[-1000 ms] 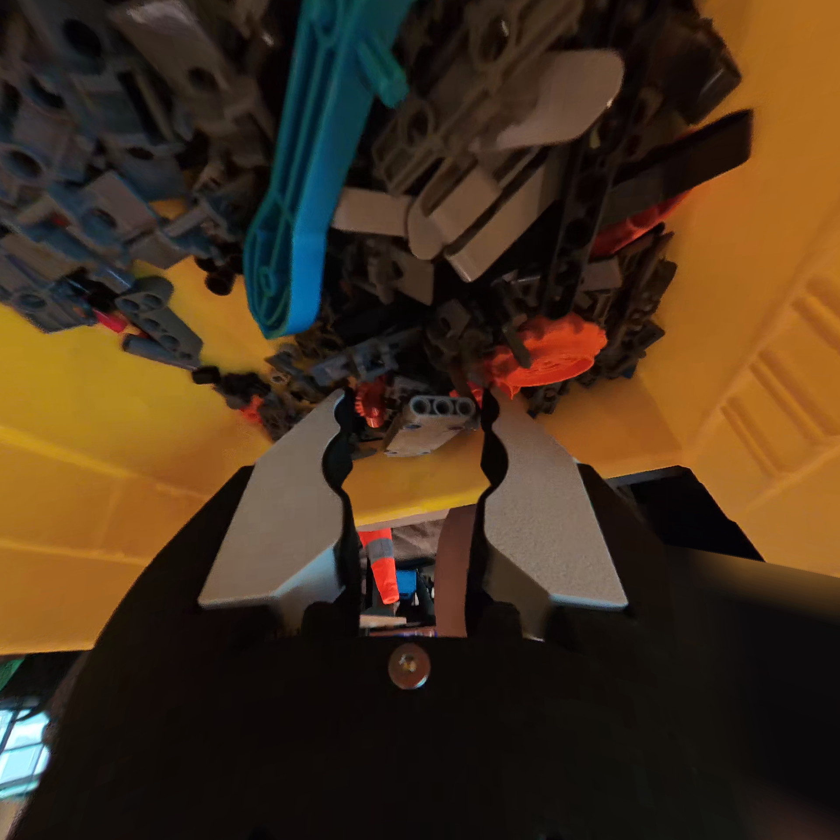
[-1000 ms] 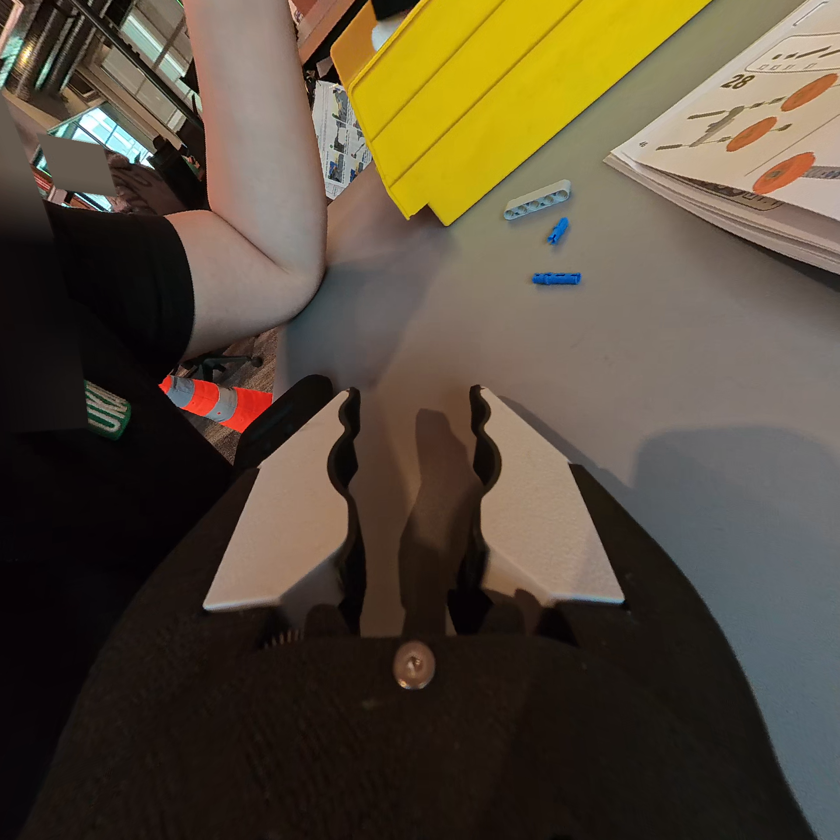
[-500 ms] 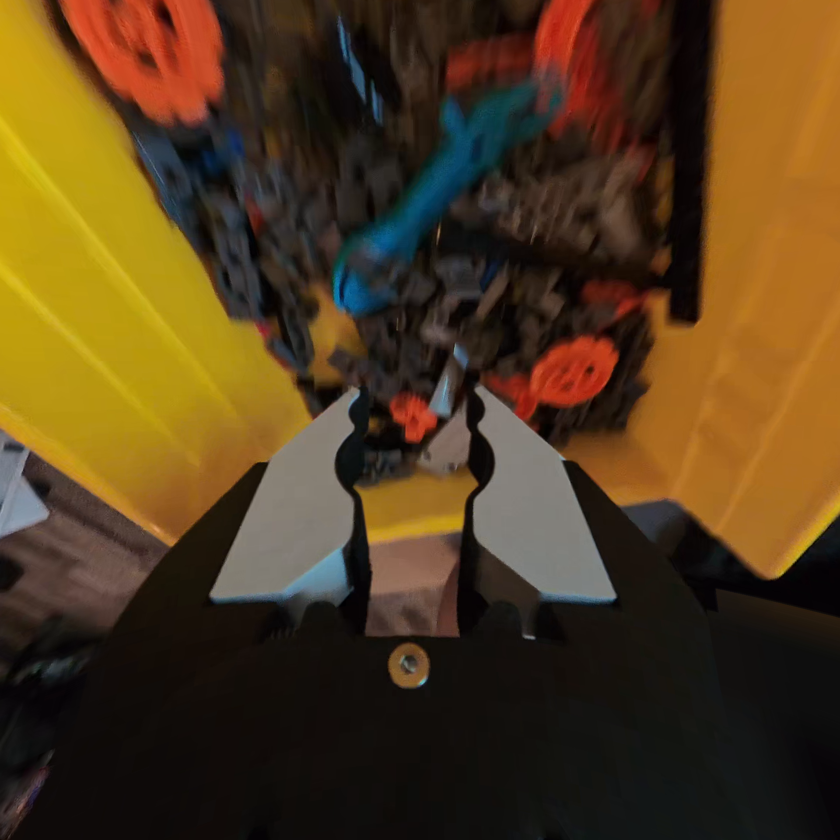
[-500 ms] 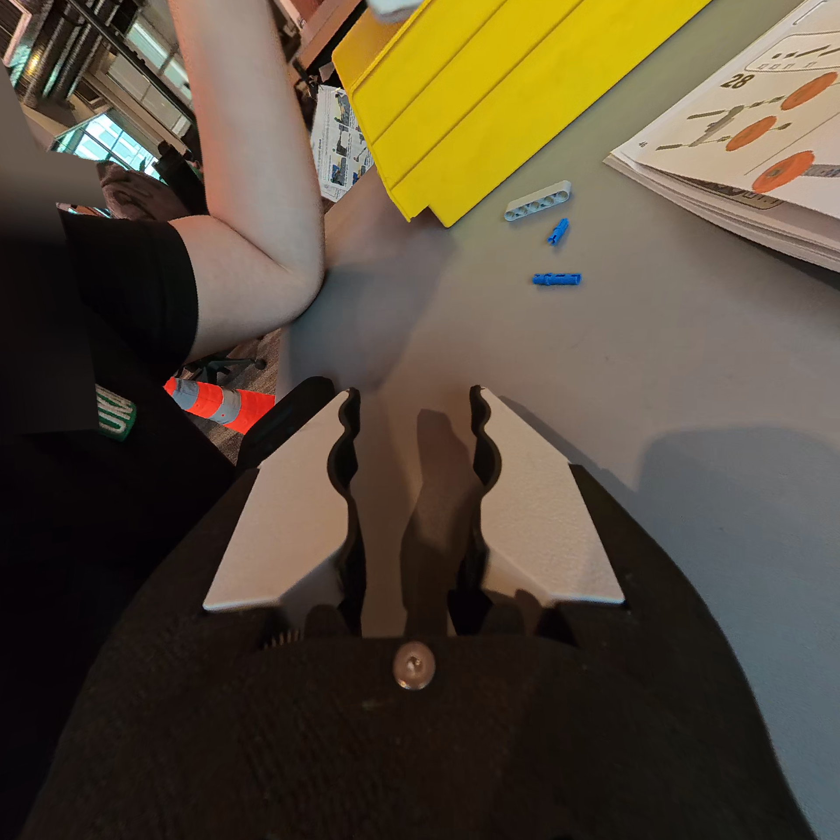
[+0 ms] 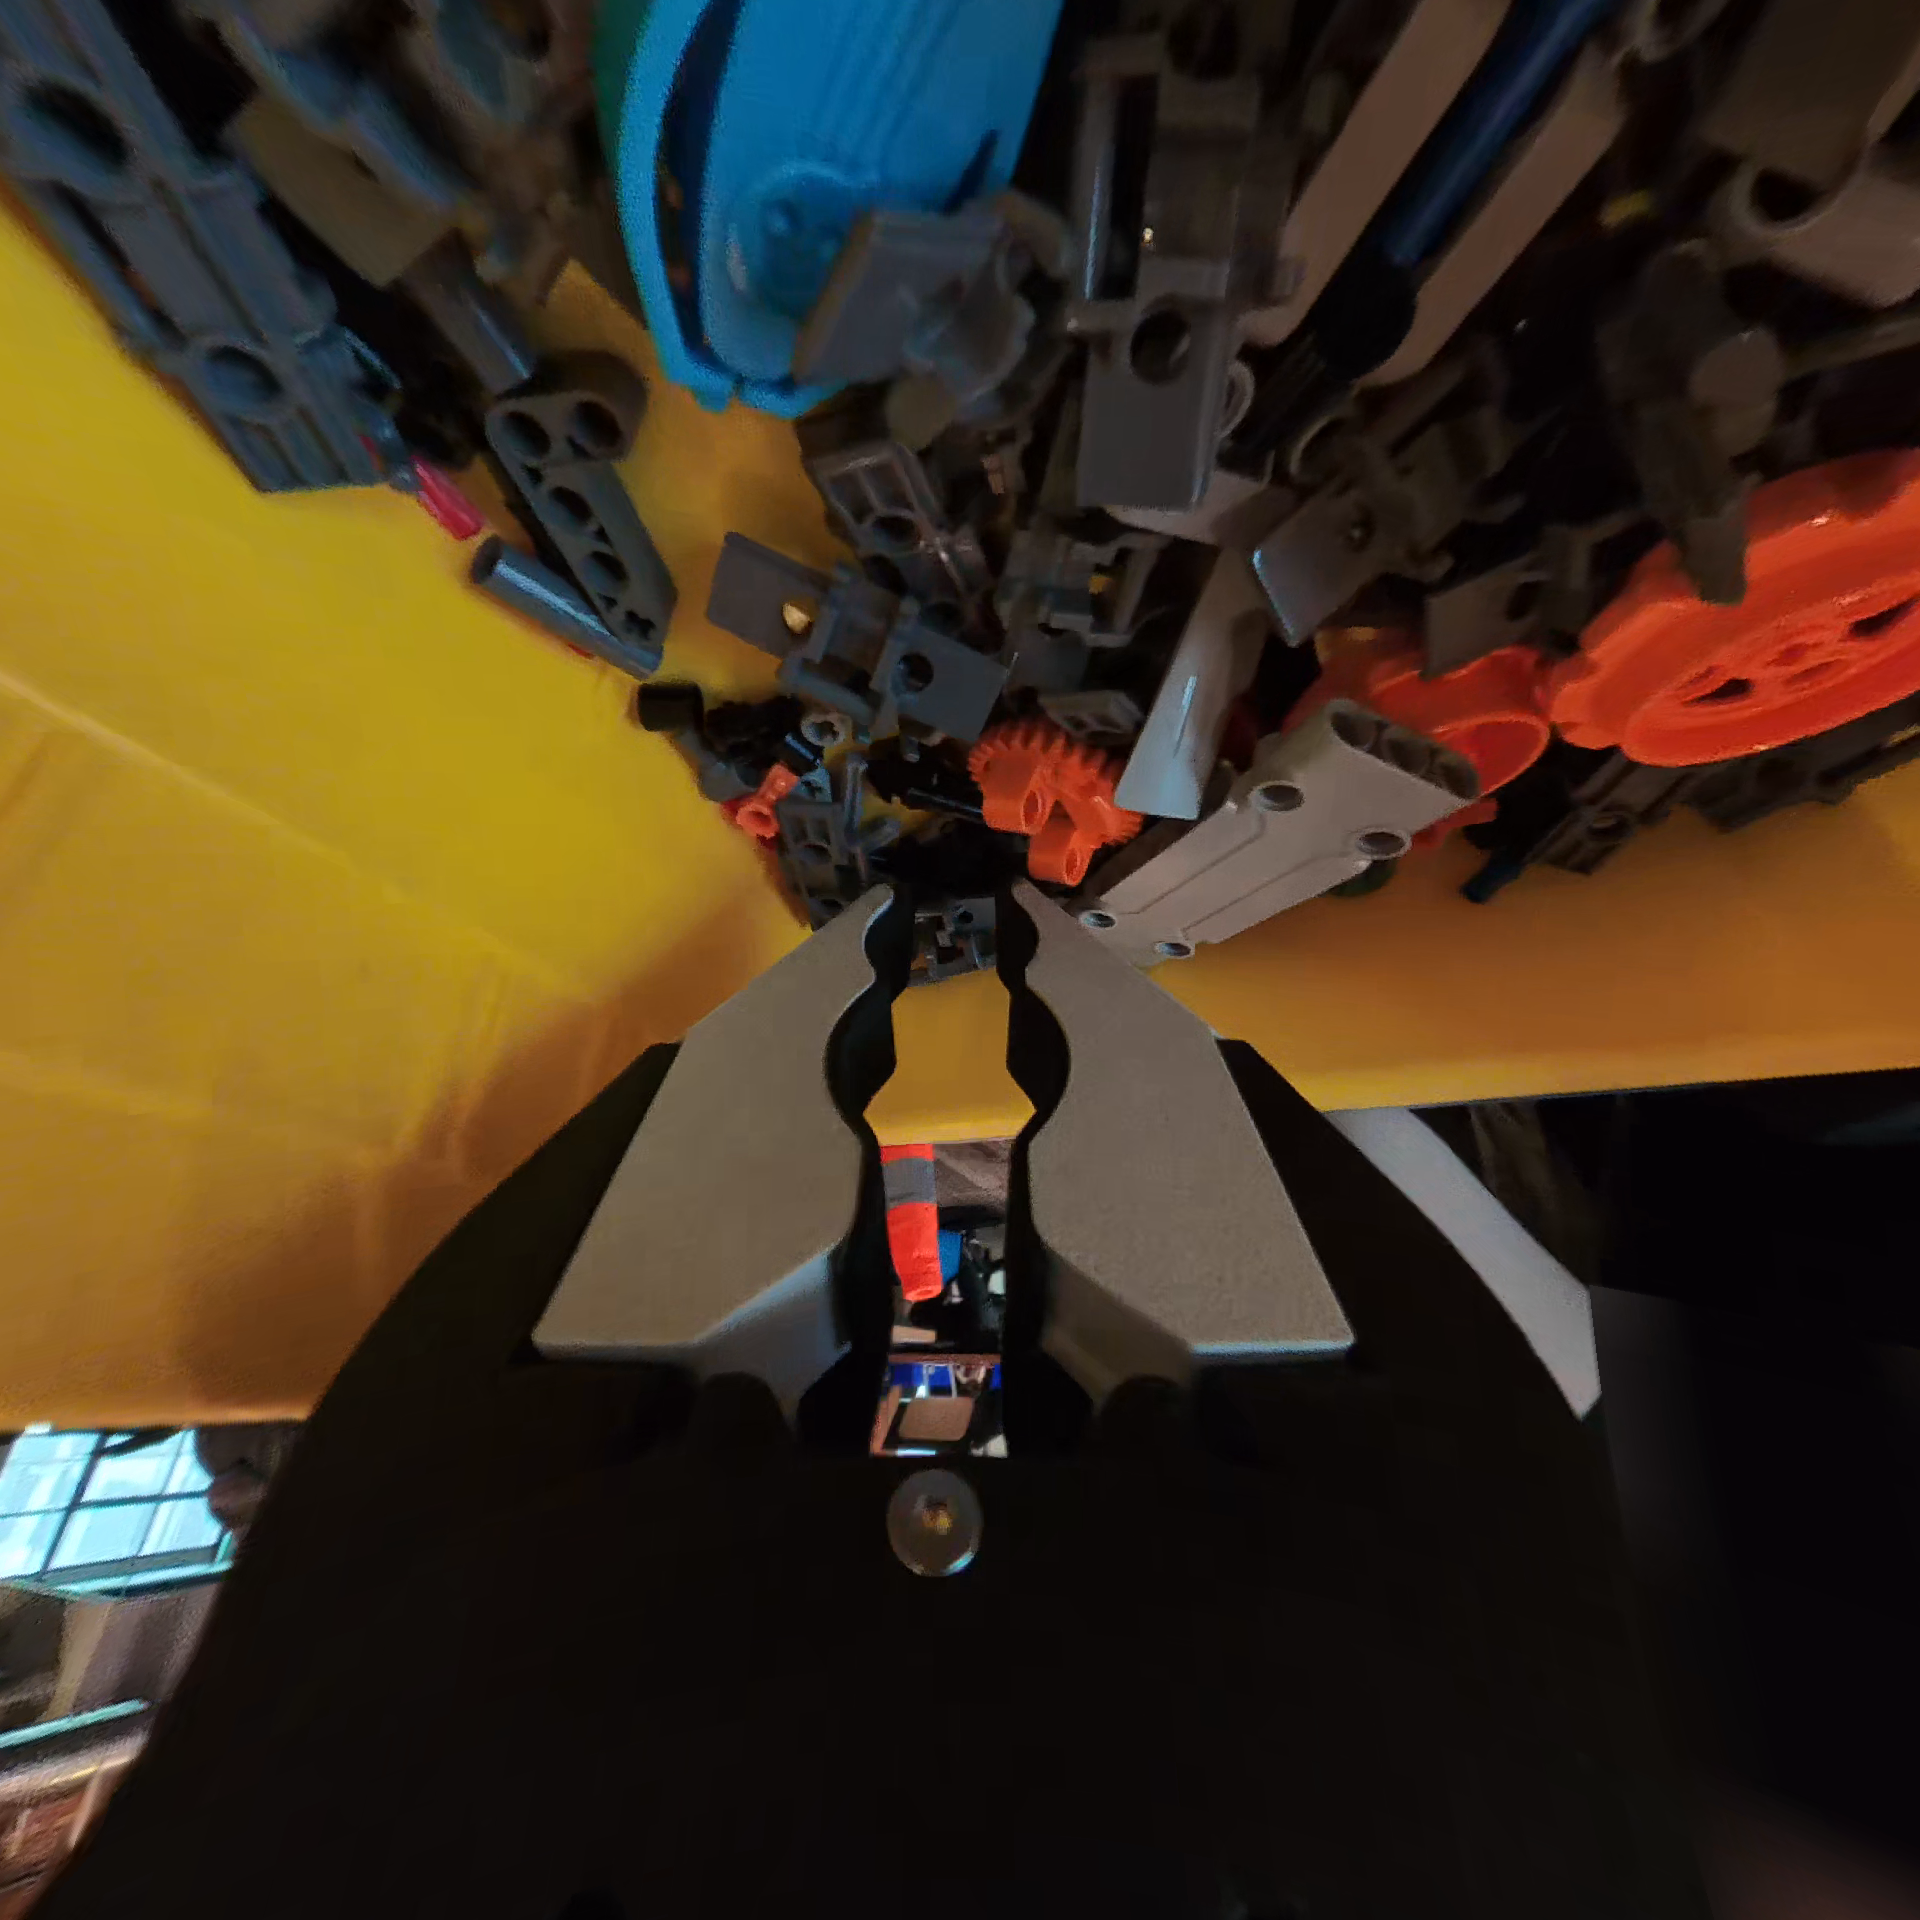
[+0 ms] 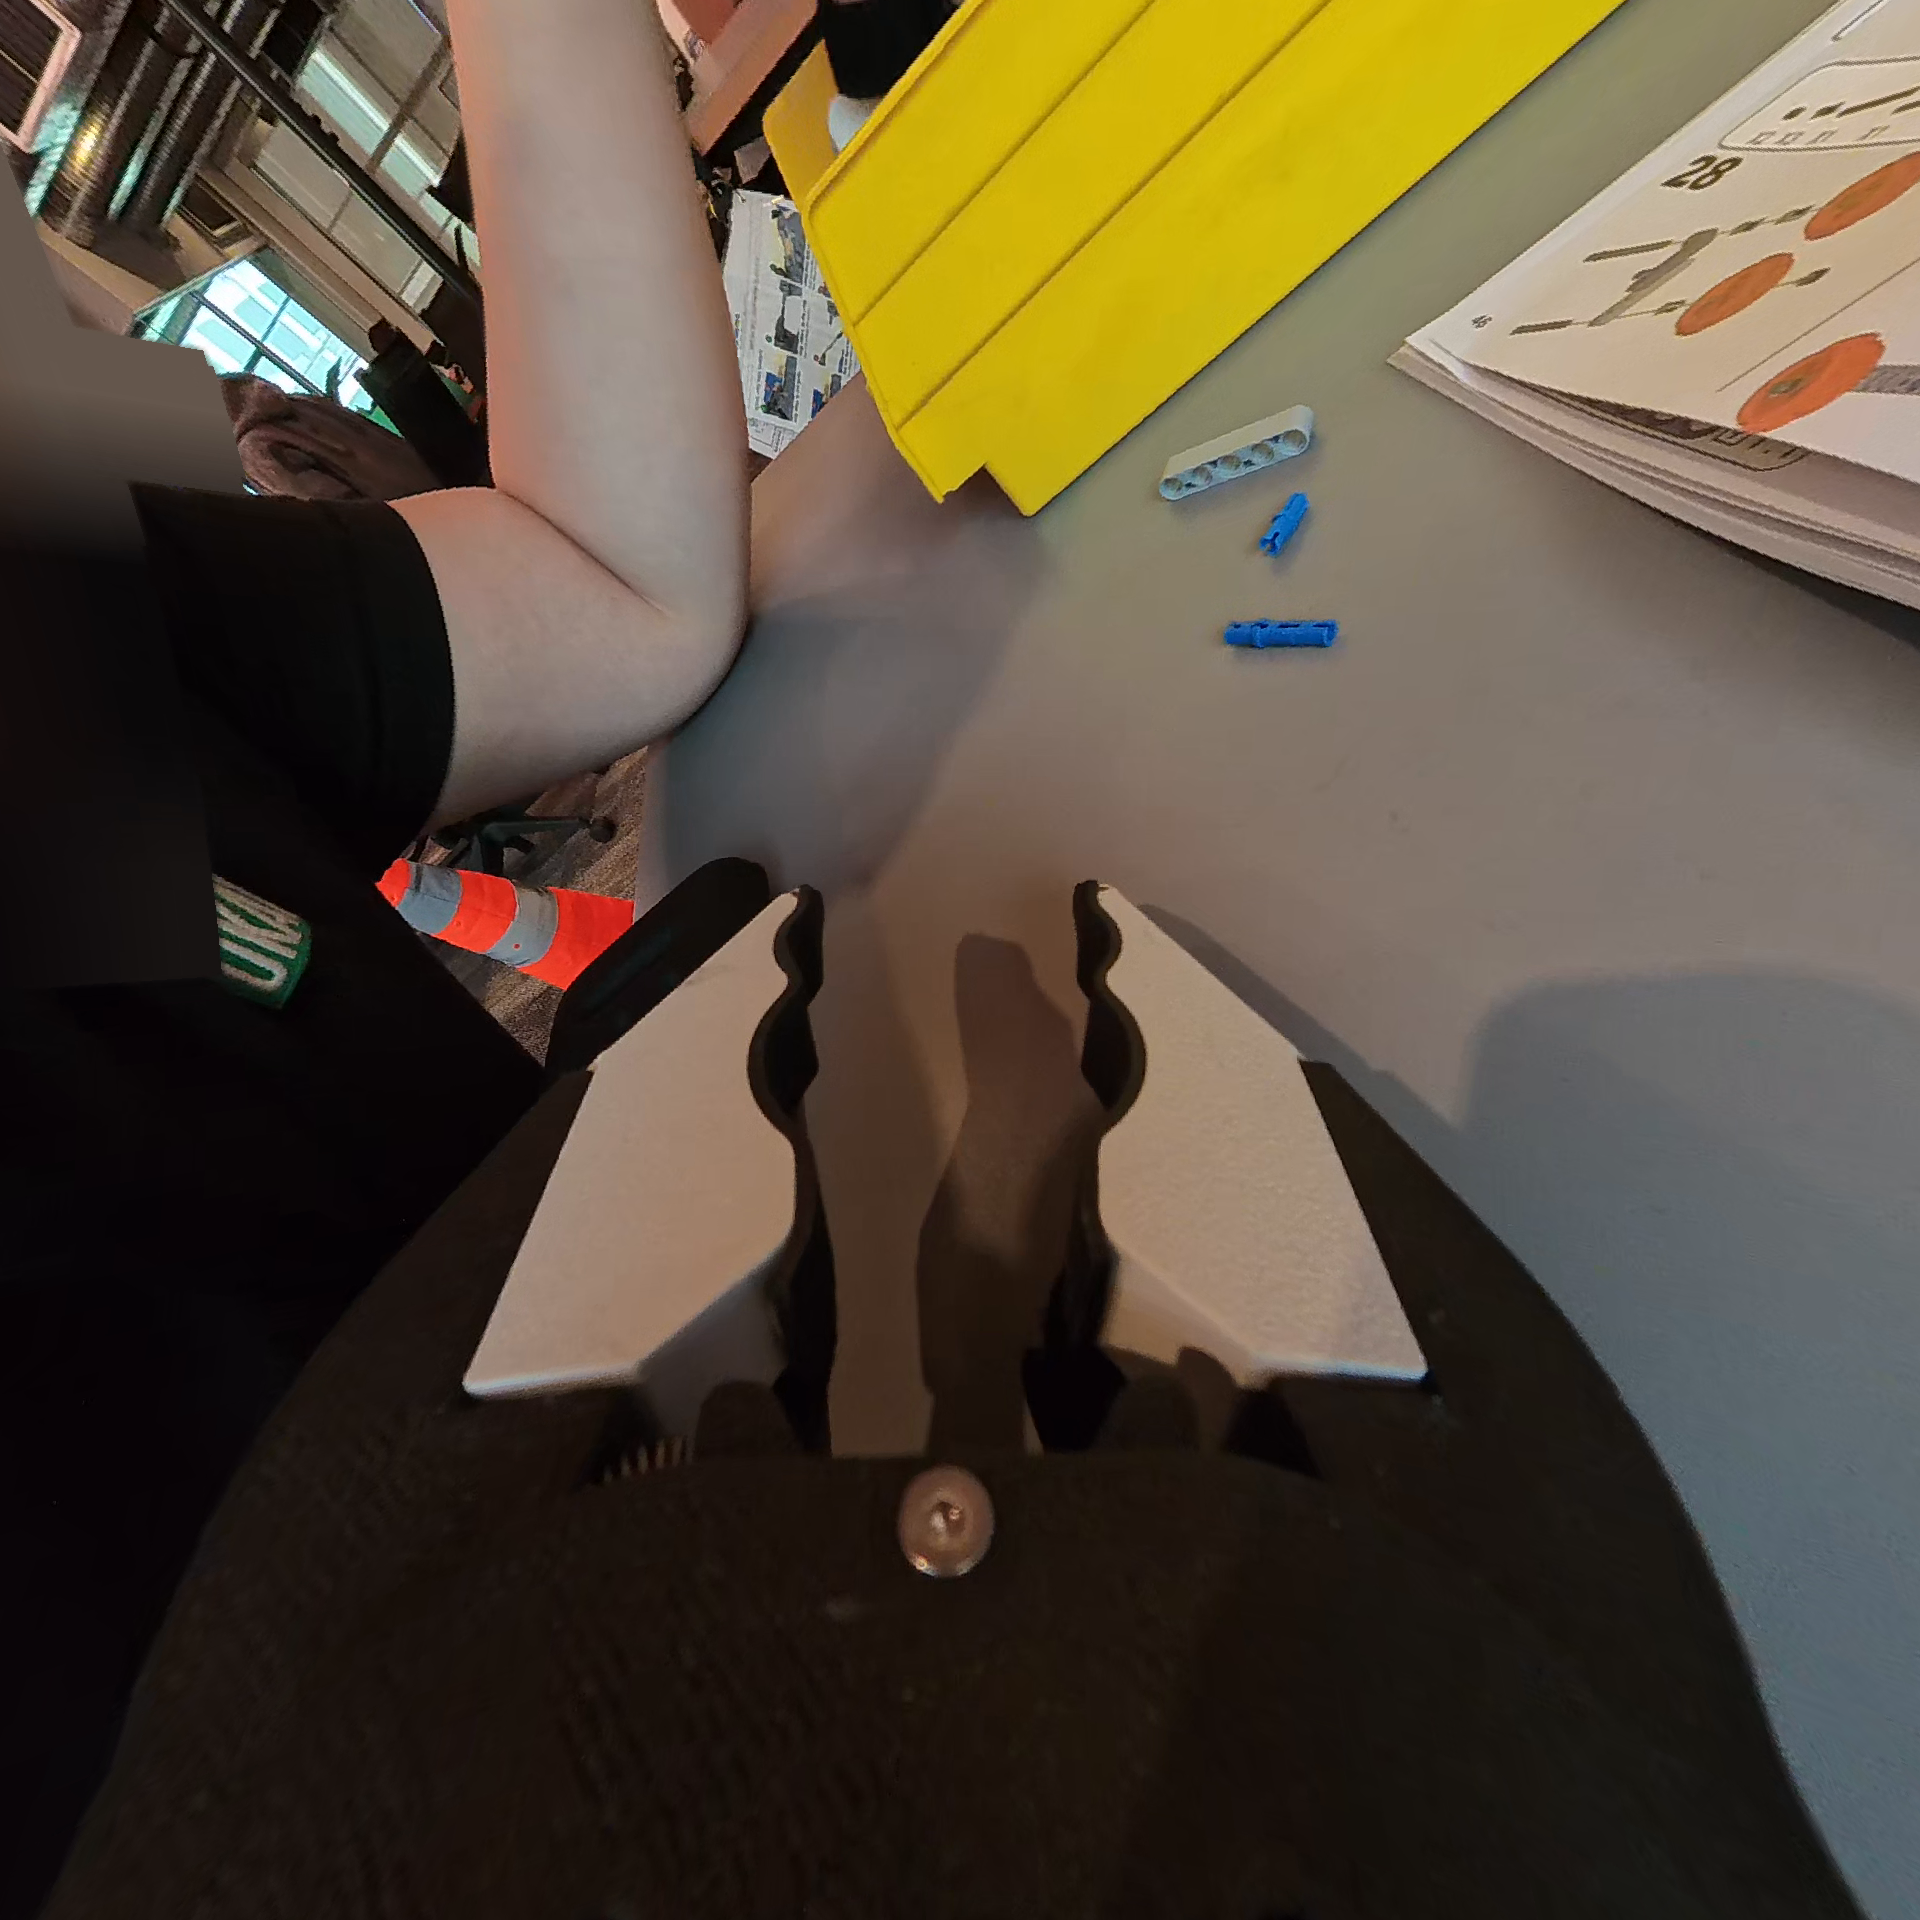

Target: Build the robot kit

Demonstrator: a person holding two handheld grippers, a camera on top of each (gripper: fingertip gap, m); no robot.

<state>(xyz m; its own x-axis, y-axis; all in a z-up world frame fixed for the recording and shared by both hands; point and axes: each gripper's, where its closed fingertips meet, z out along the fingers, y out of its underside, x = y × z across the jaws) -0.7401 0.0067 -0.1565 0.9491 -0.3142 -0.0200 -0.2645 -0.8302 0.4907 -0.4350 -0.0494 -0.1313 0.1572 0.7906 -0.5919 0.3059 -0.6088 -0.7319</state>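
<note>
The left gripper (image 5: 951,902) was inside the yellow bin (image 5: 312,883), jaws narrowly apart around a small dark grey piece (image 5: 954,935); whether they gripped it could not be determined. Just beyond lay an orange gear (image 5: 1049,784) and a light grey beam (image 5: 1278,831). The right gripper (image 6: 945,904) rested open and empty over the grey table (image 6: 1455,831), well short of 2 blue pins (image 6: 1280,633)

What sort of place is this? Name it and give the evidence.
Probably a workbench for building a toy construction set, in an office or lab: a yellow bin heaped with plastic building parts, an open instruction booklet on the grey table, loose blue pins.
</note>
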